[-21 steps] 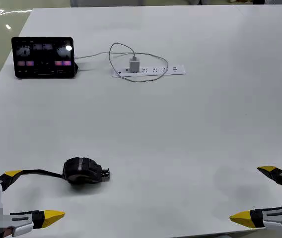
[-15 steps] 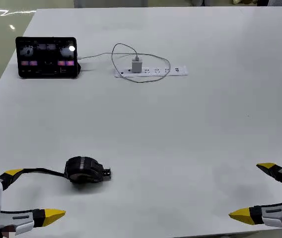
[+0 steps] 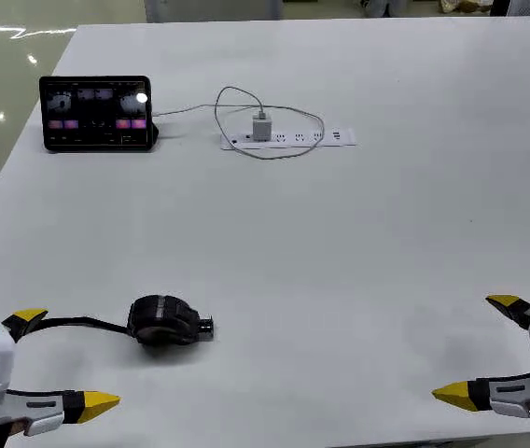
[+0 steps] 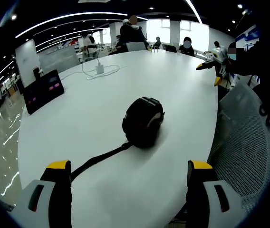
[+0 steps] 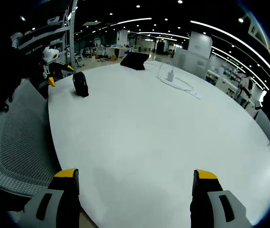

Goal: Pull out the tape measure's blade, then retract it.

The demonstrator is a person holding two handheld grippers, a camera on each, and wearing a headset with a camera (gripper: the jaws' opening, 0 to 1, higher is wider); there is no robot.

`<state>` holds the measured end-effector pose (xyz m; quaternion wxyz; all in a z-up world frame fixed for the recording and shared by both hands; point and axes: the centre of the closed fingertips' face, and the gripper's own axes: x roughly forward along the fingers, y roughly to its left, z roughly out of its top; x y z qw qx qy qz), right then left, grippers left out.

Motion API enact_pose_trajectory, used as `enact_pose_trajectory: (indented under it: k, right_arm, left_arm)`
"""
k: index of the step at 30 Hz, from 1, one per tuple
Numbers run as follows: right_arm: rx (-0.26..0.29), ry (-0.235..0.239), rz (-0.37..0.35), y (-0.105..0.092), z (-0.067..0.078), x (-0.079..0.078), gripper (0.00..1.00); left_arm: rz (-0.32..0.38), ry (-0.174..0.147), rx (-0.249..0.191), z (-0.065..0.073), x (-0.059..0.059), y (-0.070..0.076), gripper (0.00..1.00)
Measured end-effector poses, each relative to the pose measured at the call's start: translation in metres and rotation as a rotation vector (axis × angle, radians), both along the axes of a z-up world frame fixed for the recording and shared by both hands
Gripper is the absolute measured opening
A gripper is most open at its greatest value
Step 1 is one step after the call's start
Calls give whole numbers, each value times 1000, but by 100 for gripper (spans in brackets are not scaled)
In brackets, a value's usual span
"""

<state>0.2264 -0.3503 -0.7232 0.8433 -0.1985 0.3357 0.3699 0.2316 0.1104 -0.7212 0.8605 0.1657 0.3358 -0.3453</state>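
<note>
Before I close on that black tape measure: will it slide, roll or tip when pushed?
The tape measure looks compact and rounded on the smooth white table, so a push will probably make it skid. Its strap lies limp toward the left gripper: likely floppy, and a tug on it might drag the case.

Tablet (image 3: 96, 113), power strip (image 3: 288, 138), charger (image 3: 262, 126)
</note>
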Motion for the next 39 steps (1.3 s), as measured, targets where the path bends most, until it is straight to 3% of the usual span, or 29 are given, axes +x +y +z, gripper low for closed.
enact_pose_trajectory:
  k: [2, 3, 9, 11, 13, 17, 21, 27, 30, 32, 39]
  right_arm:
    - [4, 17, 4, -1, -1, 1, 98]
    - [26, 69, -7, 1, -5, -4, 97]
    - [51, 103, 4, 7, -6, -4, 99]
    - [54, 110, 17, 10, -8, -5, 99]
    - [48, 111, 33, 13, -11, -5, 99]
    - [23, 140, 36, 12, -19, -2, 99]
    - [22, 137, 50, 18, -17, 1, 99]
    - [19, 133, 72, 27, -17, 6, 99]
    - [73, 133, 152, 42, -15, 3, 99]
    - [107, 163, 166, 50, -15, -1, 99]
    - [98, 154, 188, 63, -17, 4, 99]
  left_arm:
    - [-17, 27, -1, -3, -3, -2, 99]
    - [-18, 28, -3, -2, -3, -3, 99]
    - [-42, 61, -6, -6, -4, -8, 99]
    - [-66, 67, 16, -9, -5, -8, 99]
    - [-87, 95, 26, -12, -7, -11, 99]
    - [-137, 106, 54, -13, -9, -14, 99]
    - [-162, 129, 64, -14, -7, -16, 99]
    - [-208, 129, 102, -14, -2, -19, 99]
    - [-231, 131, 118, -13, 2, -23, 99]
    - [-251, 130, 132, -13, 4, -25, 99]
    - [-319, 148, 183, -13, 13, -32, 99]
